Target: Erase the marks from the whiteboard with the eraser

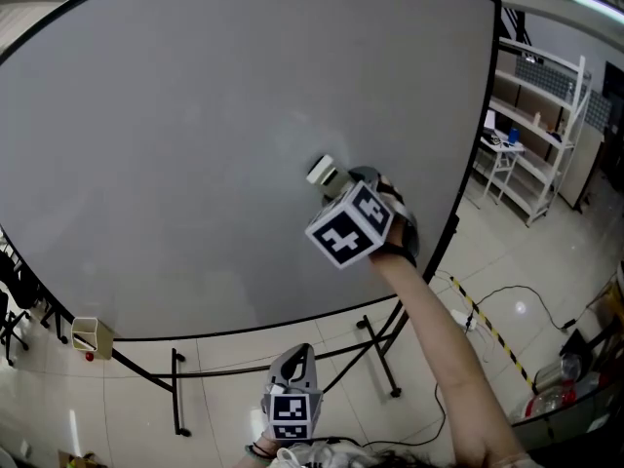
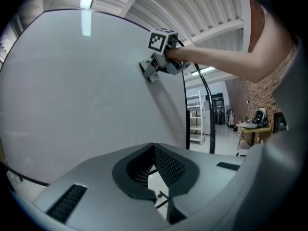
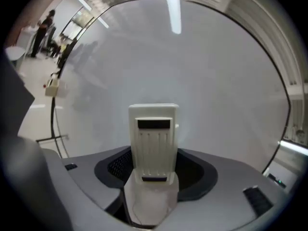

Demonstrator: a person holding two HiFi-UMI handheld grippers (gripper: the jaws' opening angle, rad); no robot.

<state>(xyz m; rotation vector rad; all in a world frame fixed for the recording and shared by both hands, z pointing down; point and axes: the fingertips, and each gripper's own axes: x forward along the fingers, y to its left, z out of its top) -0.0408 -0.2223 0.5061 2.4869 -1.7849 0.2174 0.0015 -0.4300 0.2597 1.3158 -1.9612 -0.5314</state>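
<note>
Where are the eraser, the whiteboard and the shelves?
eraser (image 3: 153, 143): right gripper view, on its ribbed cream back.
whiteboard (image 1: 175, 144): head view, on its bare grey surface.
shelves (image 1: 531, 128): head view, on a middle plank.

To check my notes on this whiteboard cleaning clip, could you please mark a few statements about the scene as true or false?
1. The right tongs grip the eraser. True.
2. The left tongs hold a marker. False: nothing is between them, and they hang low, below the board's bottom edge.
3. The eraser is pressed against the whiteboard. True, as the head view and the left gripper view both show.
4. Bold writing covers the whiteboard. False: no clear marks show, and the surface looks almost clean.
5. The whiteboard lies flat on a table. False: it stands upright on a black frame on the floor.
</note>
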